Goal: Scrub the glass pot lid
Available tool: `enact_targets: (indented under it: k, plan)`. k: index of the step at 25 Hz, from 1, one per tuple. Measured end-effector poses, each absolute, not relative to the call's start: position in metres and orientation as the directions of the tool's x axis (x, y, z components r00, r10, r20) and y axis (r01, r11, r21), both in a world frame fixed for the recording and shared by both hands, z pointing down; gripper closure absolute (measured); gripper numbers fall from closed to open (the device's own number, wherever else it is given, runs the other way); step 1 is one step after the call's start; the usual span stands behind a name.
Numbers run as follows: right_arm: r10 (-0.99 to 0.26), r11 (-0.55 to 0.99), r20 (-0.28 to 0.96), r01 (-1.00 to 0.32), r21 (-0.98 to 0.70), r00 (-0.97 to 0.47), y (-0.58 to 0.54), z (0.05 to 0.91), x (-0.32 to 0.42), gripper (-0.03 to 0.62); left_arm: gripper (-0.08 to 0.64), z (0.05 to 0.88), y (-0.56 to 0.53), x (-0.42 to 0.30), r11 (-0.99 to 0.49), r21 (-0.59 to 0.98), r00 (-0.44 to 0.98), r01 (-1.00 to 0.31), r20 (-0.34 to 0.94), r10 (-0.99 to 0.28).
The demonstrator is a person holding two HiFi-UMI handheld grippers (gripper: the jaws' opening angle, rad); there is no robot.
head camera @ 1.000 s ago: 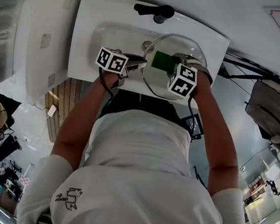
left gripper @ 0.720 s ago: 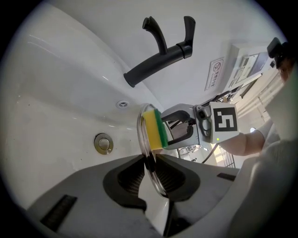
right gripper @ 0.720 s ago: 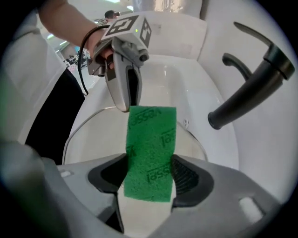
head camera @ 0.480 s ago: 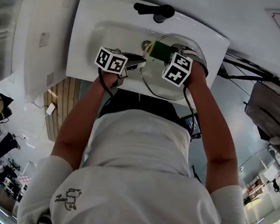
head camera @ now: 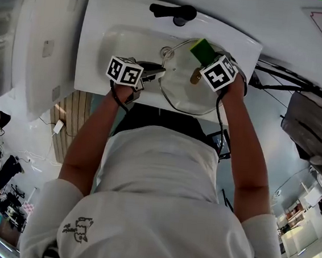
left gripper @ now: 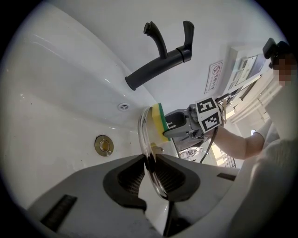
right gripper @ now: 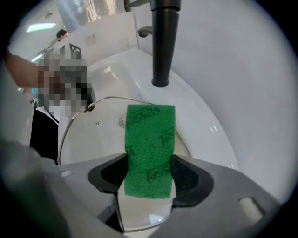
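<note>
The glass pot lid [head camera: 180,82] stands tilted over the white sink [head camera: 98,44]. My left gripper [head camera: 157,72] is shut on the lid's near-left rim; in the left gripper view the rim [left gripper: 150,160] runs edge-on between the two pads. My right gripper [head camera: 207,57] points down, shut on a green and yellow sponge [head camera: 203,48]. The sponge's green face [right gripper: 150,148] lies against the lid's glass [right gripper: 93,135] near the far right rim. From the left gripper view the sponge [left gripper: 159,122] presses on the lid's far face.
A black faucet [head camera: 174,12] with its spout [right gripper: 163,42] hangs just beyond the sponge. A brass drain [left gripper: 104,145] sits in the basin floor. A white appliance [head camera: 42,38] stands left of the sink. The person's torso fills the near side.
My right gripper has slid the sponge from the lid's middle to its far right edge and rolled. The left gripper and the lid have stayed put.
</note>
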State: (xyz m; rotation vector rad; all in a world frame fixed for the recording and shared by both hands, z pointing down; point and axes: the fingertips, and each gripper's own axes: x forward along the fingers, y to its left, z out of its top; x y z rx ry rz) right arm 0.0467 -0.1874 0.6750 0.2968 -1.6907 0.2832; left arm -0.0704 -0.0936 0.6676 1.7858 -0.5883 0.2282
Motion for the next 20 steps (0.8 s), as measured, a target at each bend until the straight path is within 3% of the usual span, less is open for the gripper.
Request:
enact_targets:
  k: [8, 11, 15, 20]
  plan:
    - [-0.056, 0.900, 0.995, -0.436, 0.015, -0.081, -0.191, 0.667, 0.096, 0.302, 0.483, 0.667, -0.097, -0.072, -0.195, 0.839, 0.848, -0.509, 0.449, -0.280]
    - [-0.048, 0.919, 0.996, -0.393, 0.015, -0.075, -0.188, 0.664, 0.098, 0.302, 0.483, 0.667, -0.097, -0.072, -0.196, 0.836, 0.847, -0.512, 0.453, -0.279]
    - [-0.089, 0.993, 0.991, -0.083, 0.081, -0.100, -0.185, 0.662, 0.061, 0.301, 0.483, 0.668, -0.096, -0.072, -0.203, 0.832, 0.847, -0.516, 0.461, -0.266]
    - [-0.151, 0.941, 0.979, 0.285, 0.184, -0.135, -0.187, 0.669, 0.026, 0.300, 0.483, 0.667, -0.097, -0.072, -0.202, 0.830, 0.844, -0.521, 0.464, -0.270]
